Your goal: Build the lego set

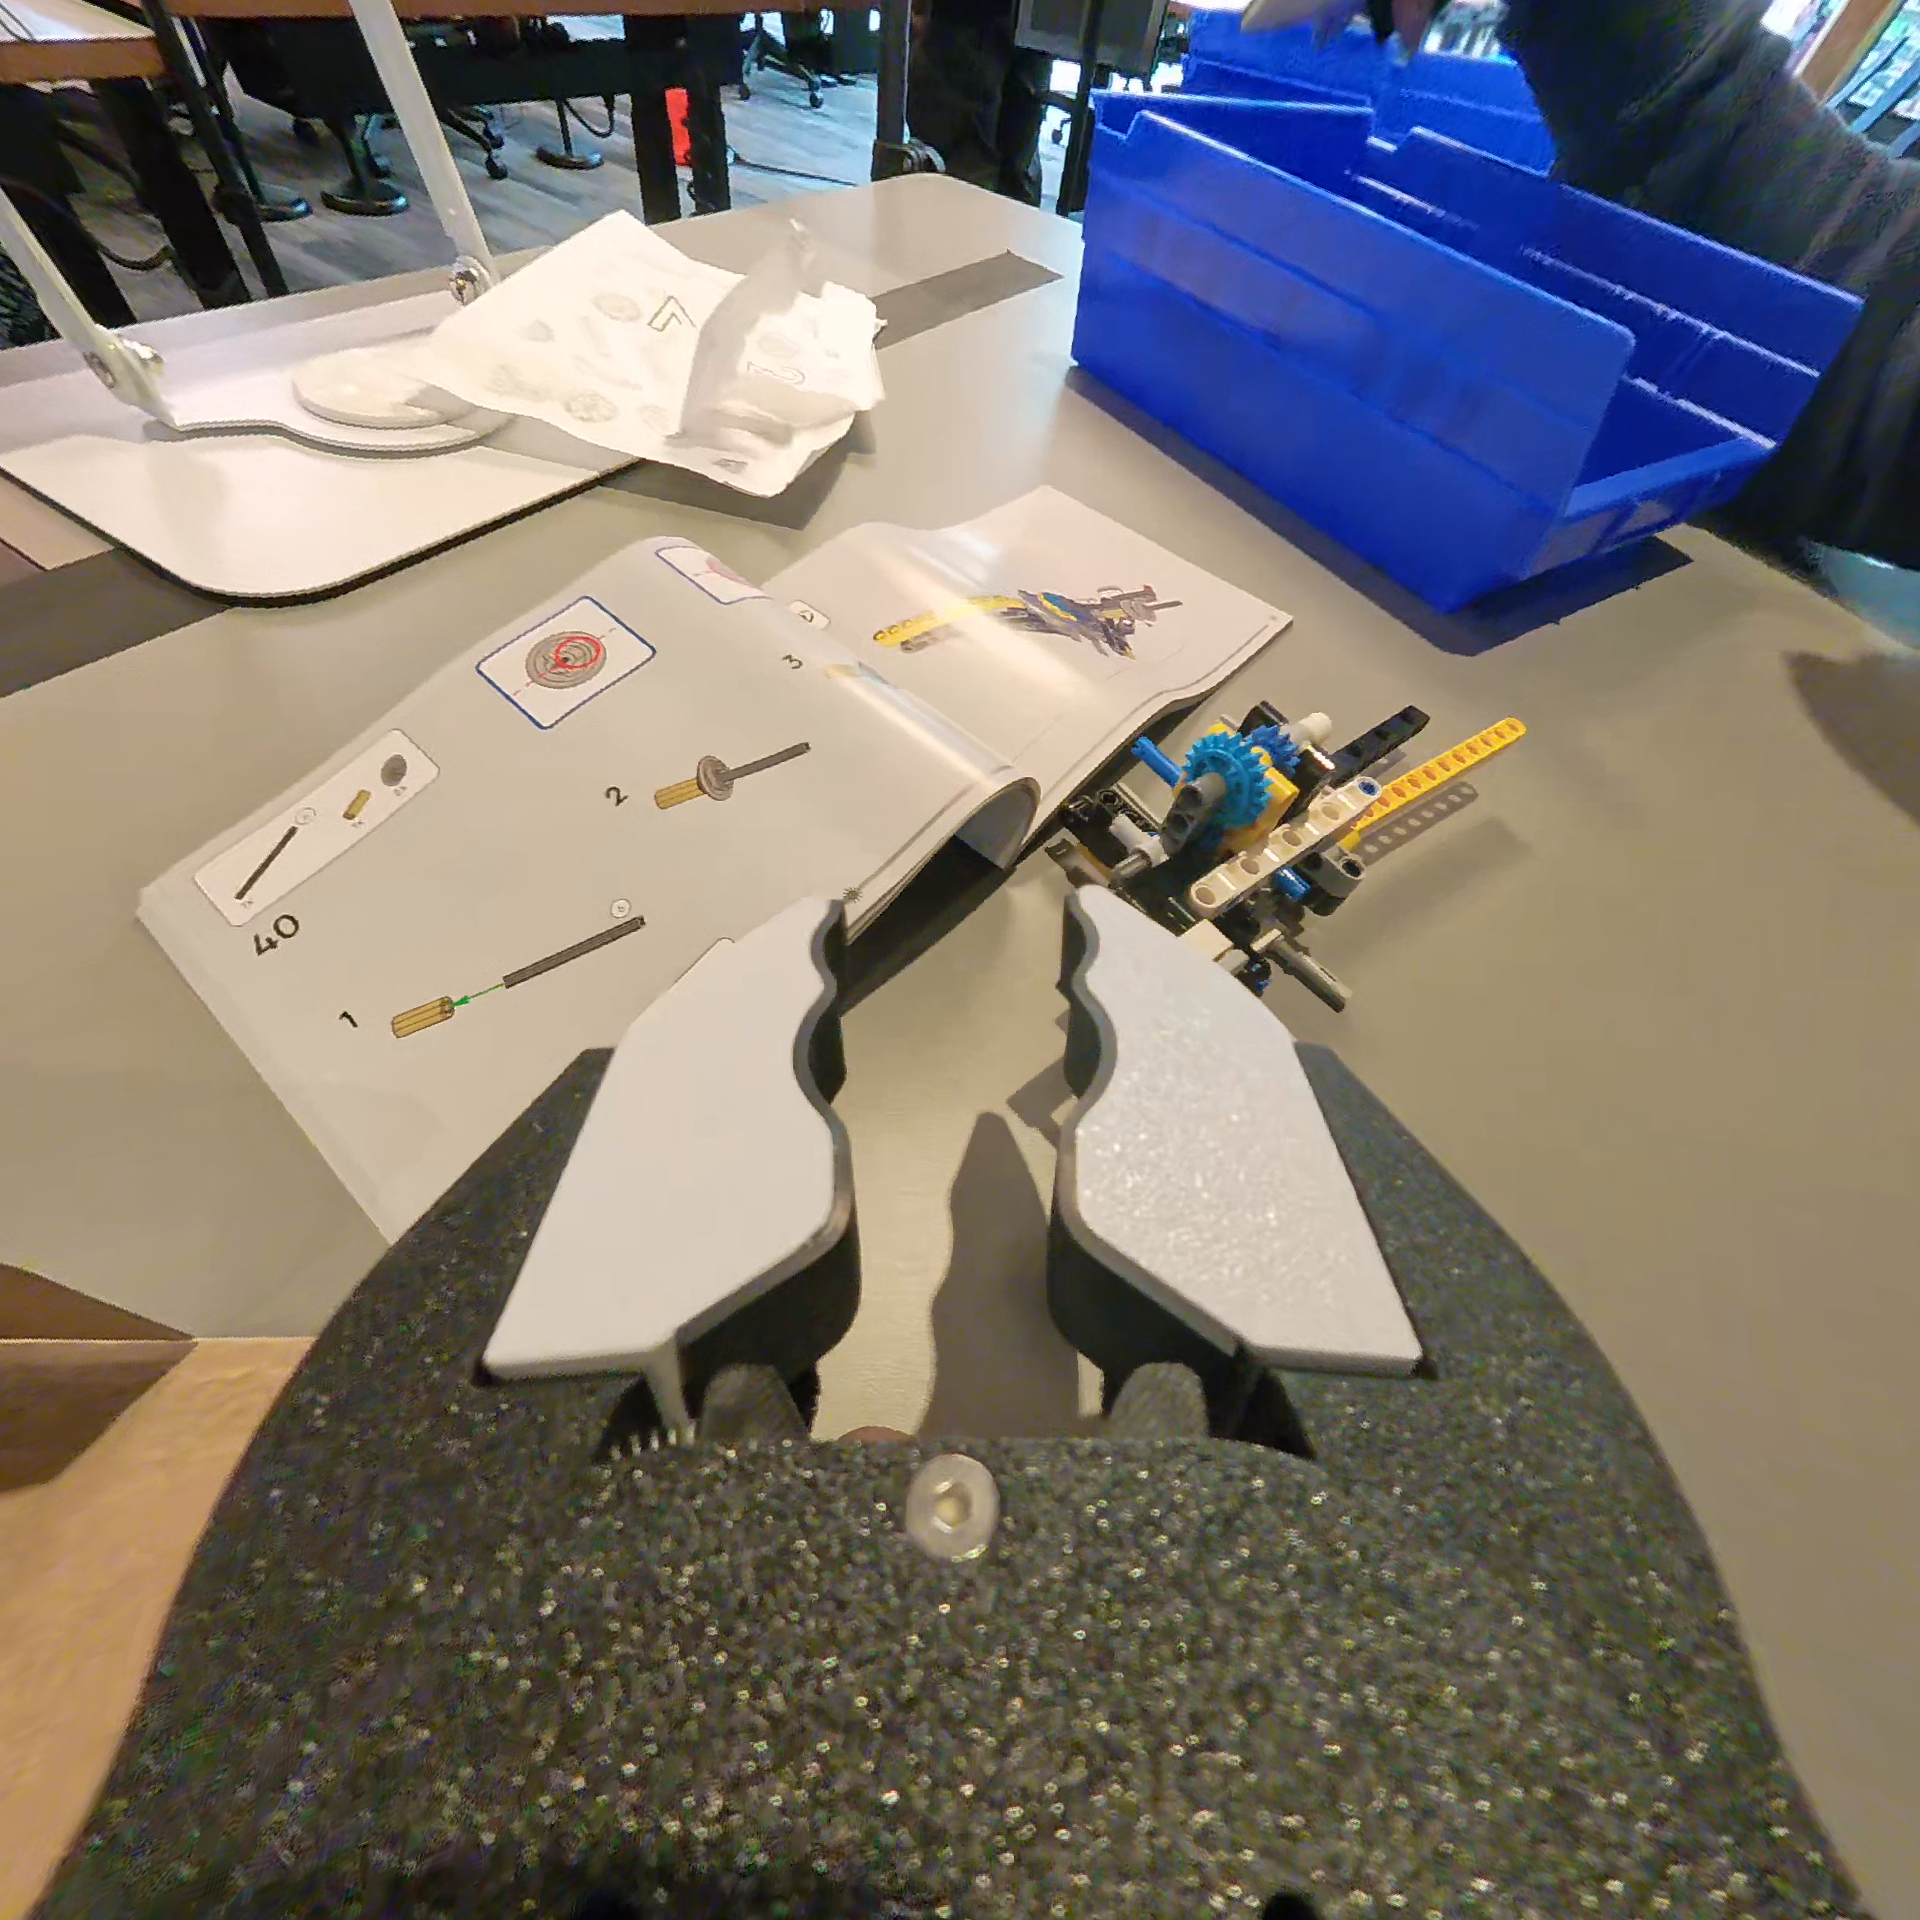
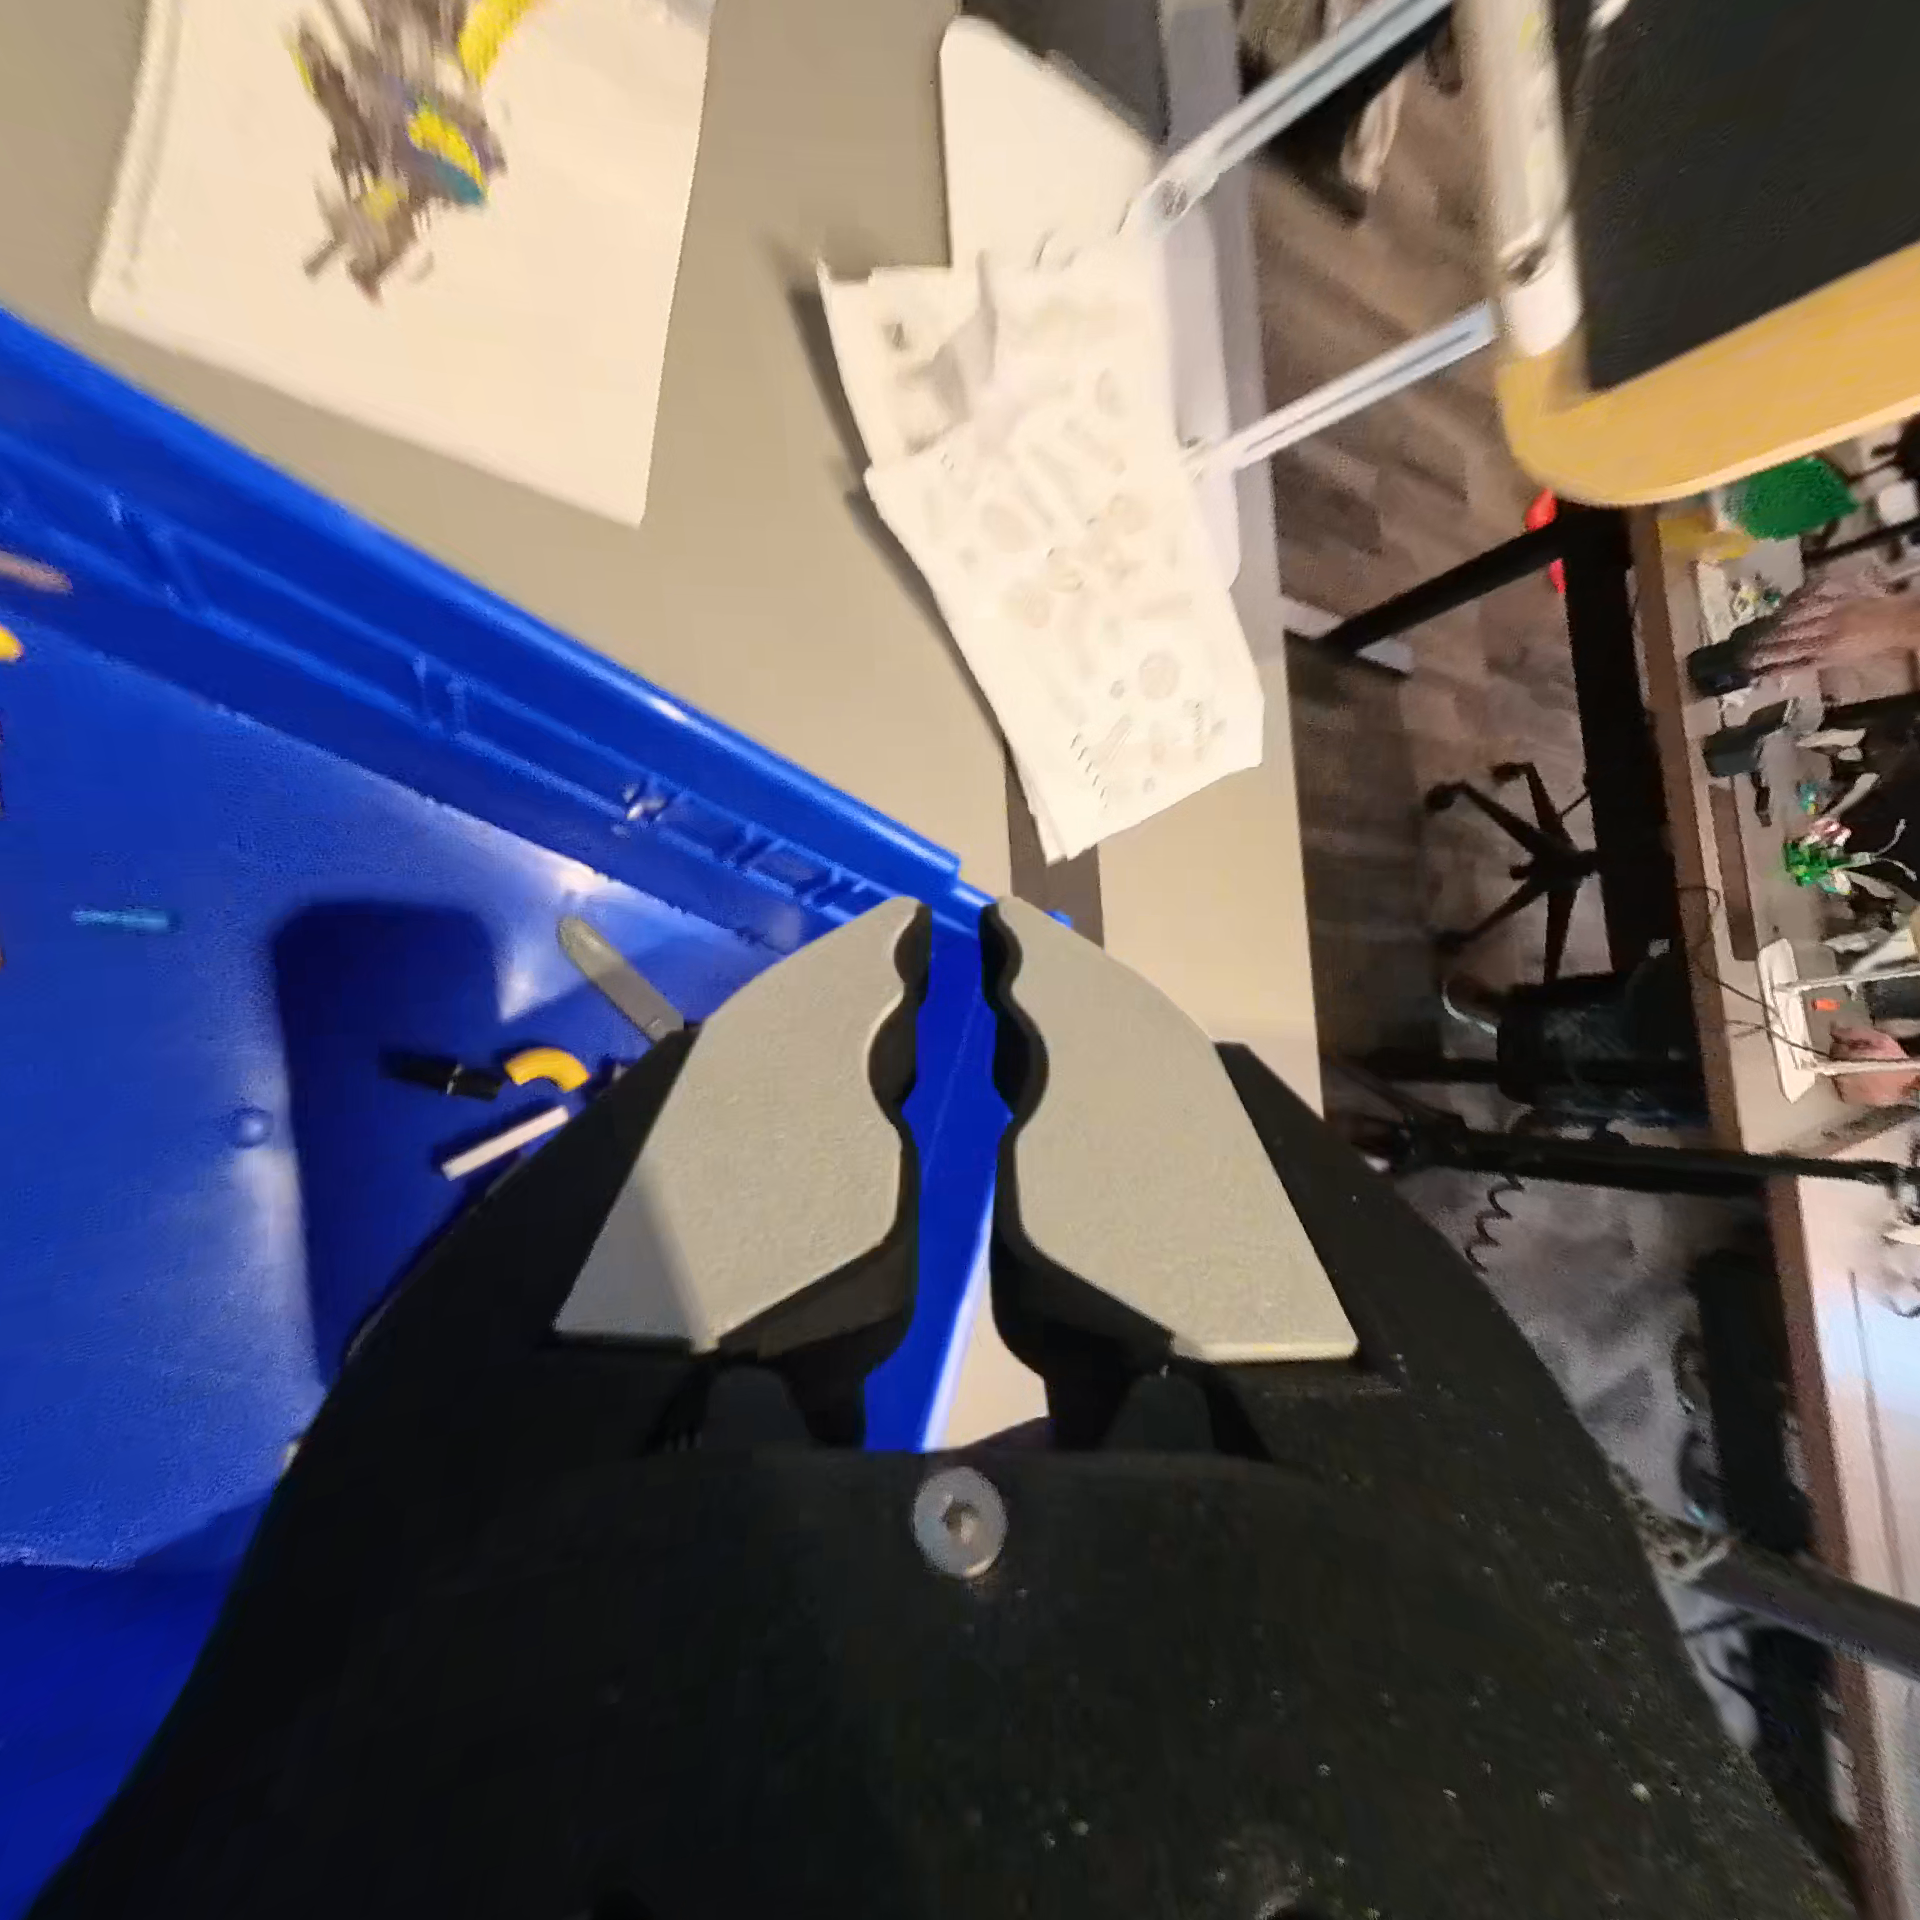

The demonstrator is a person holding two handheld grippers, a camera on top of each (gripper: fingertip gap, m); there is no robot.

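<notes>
A partly built lego model with a blue gear, white and yellow beams lies on the grey table beside the open instruction booklet. My left gripper is open and empty, hovering just in front of the model and the booklet's edge. My right gripper is over the corner of a blue parts bin, its jaws nearly closed with a thin gap and nothing seen between them. In the bin lie a yellow curved piece, a black piece, a white axle and a grey piece.
Several blue bins stand at the table's far right, with a dark sleeve above them. Crumpled printed paper lies on a white lamp base at the back left. The booklet and paper show in the right wrist view. Tip to tip, the grippers are about 45 centimetres apart. Between my right fingertips and the yellow curved piece there is roughly 15 centimetres.
</notes>
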